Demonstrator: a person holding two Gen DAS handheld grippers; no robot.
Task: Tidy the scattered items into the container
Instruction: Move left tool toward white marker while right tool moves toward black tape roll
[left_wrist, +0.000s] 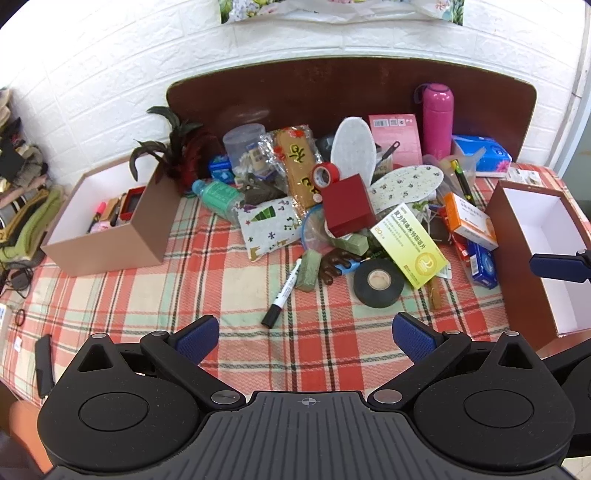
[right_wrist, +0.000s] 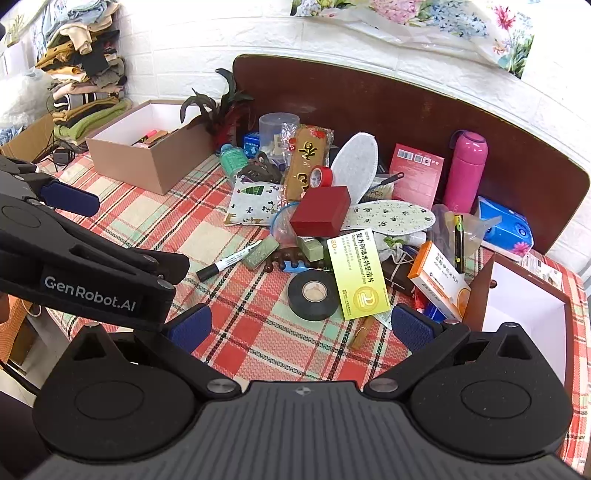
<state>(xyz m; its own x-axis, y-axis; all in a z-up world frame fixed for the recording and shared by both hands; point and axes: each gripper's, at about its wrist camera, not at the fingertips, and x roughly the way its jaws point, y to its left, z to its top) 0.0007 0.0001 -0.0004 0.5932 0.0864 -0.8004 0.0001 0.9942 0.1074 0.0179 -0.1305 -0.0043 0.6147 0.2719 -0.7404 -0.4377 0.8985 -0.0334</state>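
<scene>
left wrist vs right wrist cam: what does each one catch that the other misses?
Only the left wrist view: the black bar lying at the cloth's near-left edge, and the inside of the left box more fully.

Only the right wrist view: the left gripper from the side with its GenRobot.AI lettering, and the full pile of folded clothes.

Both: the marker, black tape roll, yellow medicine box, red box, pink bottle, and the right gripper, open.

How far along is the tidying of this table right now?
Barely started. The tan cardboard box holds a few pens and a small red case; the white-lined brown box looks empty. The left gripper and right gripper are open, holding nothing. The pile remains: black tape roll, white marker, dark red box.
</scene>
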